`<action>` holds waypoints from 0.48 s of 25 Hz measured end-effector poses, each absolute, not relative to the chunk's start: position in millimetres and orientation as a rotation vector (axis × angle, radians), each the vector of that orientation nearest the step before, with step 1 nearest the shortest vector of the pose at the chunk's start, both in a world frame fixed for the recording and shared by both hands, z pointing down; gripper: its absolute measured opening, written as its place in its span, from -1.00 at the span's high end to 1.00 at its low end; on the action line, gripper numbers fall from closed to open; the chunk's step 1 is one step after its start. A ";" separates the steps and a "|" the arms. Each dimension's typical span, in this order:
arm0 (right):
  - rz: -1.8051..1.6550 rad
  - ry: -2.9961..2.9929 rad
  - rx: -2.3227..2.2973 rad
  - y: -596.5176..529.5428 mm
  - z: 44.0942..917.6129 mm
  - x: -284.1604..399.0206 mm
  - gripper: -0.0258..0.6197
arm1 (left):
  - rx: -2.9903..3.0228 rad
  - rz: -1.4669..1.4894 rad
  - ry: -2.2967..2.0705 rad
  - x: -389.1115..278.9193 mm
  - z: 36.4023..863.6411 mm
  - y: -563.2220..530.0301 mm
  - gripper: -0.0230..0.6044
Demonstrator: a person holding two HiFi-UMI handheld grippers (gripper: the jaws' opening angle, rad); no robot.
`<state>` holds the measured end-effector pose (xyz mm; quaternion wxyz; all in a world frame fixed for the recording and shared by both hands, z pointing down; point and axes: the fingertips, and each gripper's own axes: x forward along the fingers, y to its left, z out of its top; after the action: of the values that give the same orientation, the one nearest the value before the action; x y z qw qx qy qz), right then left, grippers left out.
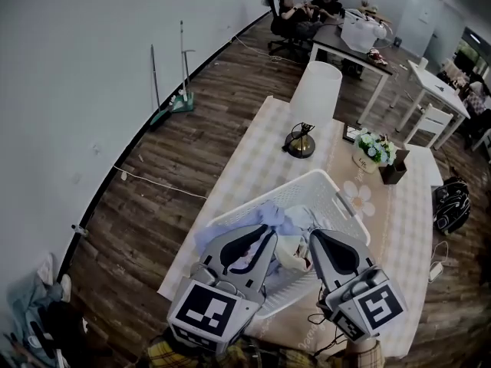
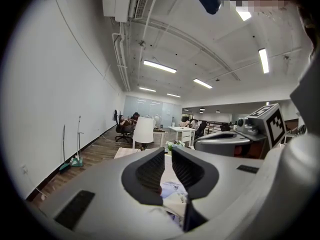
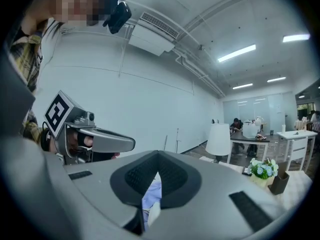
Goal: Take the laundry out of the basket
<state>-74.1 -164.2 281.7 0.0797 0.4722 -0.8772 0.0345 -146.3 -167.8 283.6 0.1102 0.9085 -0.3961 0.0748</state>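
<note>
A long table under a pale checked cloth is seen running from 6 o'clock towards 12 o'clock in the head view. A white slatted laundry basket is set on its near end. A white-shaded lamp is placed beyond the basket at 12 o'clock. The laundry, pale blue and white cloth, is heaped inside the basket. The left gripper is brought in from 7 o'clock. Its jaws are held a narrow slit apart over the cloth, and nothing is pinched. The right gripper is brought in from 5 o'clock with its jaw tips closed together. Cloth is seen below them, but no grip on it can be made out. A small pot of flowers is stood at 2 o'clock from the basket.
</note>
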 end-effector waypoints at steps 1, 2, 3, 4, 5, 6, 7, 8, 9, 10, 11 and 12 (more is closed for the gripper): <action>0.113 -2.614 1.386 -165.5 286.4 -72.9 0.86 | 2.664 0.239 -1.157 -144.8 287.4 -169.2 0.65; 0.119 -2.601 1.359 -166.9 291.2 -71.7 0.85 | 2.660 0.261 -1.147 -143.2 291.6 -170.3 0.56; 0.120 -2.587 1.333 -168.4 295.6 -70.6 0.83 | 2.660 0.288 -1.135 -141.3 296.1 -171.3 0.53; 0.120 -2.575 1.303 -169.7 299.4 -69.6 0.83 | 2.667 0.318 -1.121 -139.4 300.7 -172.3 0.45; 0.122 -2.567 1.269 -170.7 302.9 -68.9 0.82 | 2.677 0.350 -1.107 -137.5 305.4 -173.2 0.37; 0.128 -2.561 1.229 -171.5 306.5 -68.4 0.77 | 2.681 0.381 -1.093 -135.5 309.8 -173.9 0.32; 0.135 -2.557 1.186 -172.5 310.1 -68.2 0.65 | 2.677 0.411 -1.079 -133.4 314.1 -174.3 0.24; 0.139 -2.552 1.144 -173.6 313.5 -68.1 0.58 | 2.670 0.444 -1.066 -131.5 318.4 -174.6 0.21; 0.140 -2.545 1.102 -174.6 316.9 -68.1 0.58 | 2.665 0.482 -1.054 -129.9 322.9 -174.9 0.17; 0.146 -2.535 1.060 -175.2 320.8 -68.2 0.55 | 2.664 0.526 -1.041 -128.4 327.7 -175.1 0.12; 0.152 -2.521 1.016 -175.4 325.2 -68.1 0.50 | 2.668 0.577 -1.026 -126.9 332.6 -175.1 0.08; 0.155 -2.507 0.972 -175.8 329.6 -67.9 0.44 | 2.675 0.633 -1.007 -125.4 337.7 -174.9 0.02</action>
<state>-67.9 -175.8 329.6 0.2221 0.3520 -0.9075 0.0560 -125.4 -174.9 337.7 0.1070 0.9085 -0.3420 0.2152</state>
